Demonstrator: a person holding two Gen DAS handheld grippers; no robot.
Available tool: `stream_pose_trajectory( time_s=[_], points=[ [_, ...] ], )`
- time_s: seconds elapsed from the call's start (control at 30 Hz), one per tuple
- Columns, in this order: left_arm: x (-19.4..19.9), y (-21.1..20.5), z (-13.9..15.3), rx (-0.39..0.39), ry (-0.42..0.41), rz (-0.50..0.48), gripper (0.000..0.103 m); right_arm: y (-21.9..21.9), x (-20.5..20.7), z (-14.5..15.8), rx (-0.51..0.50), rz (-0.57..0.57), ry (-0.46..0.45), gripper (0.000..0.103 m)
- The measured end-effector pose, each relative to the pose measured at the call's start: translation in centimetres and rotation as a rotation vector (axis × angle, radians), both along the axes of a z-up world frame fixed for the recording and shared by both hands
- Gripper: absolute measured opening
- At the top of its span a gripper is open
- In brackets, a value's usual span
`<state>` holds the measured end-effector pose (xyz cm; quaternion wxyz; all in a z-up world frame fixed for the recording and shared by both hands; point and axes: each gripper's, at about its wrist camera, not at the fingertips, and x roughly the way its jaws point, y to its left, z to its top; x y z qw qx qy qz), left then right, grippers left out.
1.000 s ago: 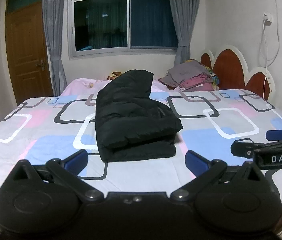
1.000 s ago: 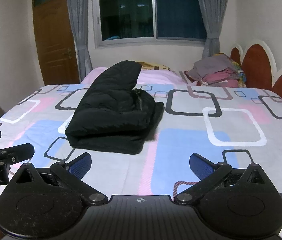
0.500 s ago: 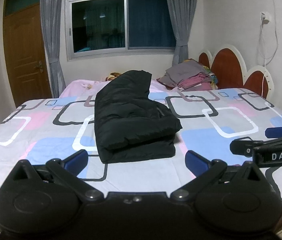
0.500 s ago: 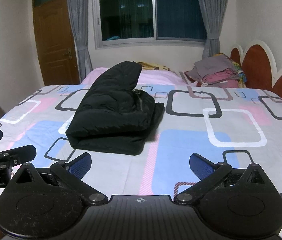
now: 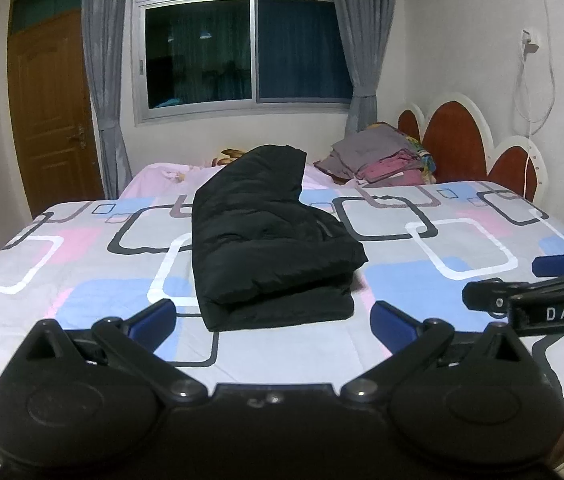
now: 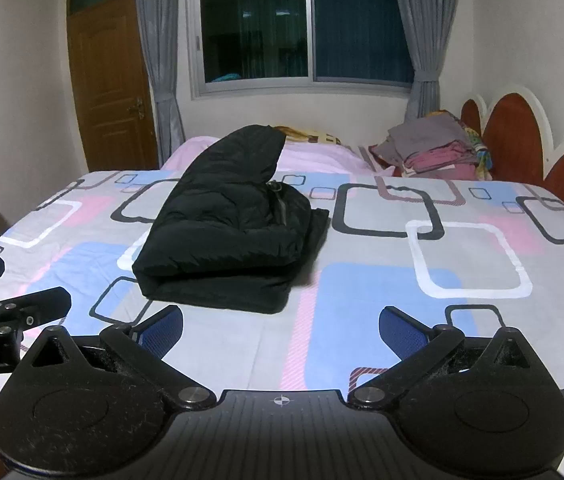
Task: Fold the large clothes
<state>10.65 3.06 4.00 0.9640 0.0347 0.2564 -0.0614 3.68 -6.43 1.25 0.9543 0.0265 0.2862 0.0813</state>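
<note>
A black puffer jacket (image 5: 266, 236) lies folded into a thick bundle on the bed, hood end toward the window; it also shows in the right wrist view (image 6: 230, 224). My left gripper (image 5: 274, 322) is open and empty, just short of the jacket's near edge. My right gripper (image 6: 280, 330) is open and empty, also near the front edge of the bed and apart from the jacket. The right gripper shows at the right edge of the left wrist view (image 5: 542, 284); the left gripper shows at the left edge of the right wrist view (image 6: 6, 292).
The bed (image 5: 462, 240) has a sheet with coloured squares. A pile of folded clothes (image 5: 378, 158) sits near the red headboard (image 5: 458, 136) at the back right. A wooden door (image 5: 50, 108) and a curtained window (image 5: 242, 48) are beyond the bed.
Both grippers have drifted slightly; the jacket has not moved and both grippers stay open.
</note>
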Motion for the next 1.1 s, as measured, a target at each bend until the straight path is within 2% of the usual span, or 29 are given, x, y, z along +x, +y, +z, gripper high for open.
stream_pose_trajectory(
  time_s=[0.53,1.1],
  points=[
    [0.0,0.3,-0.2,-0.001,-0.004,-0.001,0.103,0.2,-0.1,0.1,-0.003,0.015,0.0,0.103],
    [0.4,1.6,-0.6,-0.028,-0.006,-0.051,0.103,0.4,-0.1,0.1,-0.005,0.02,0.0,0.103]
  ],
)
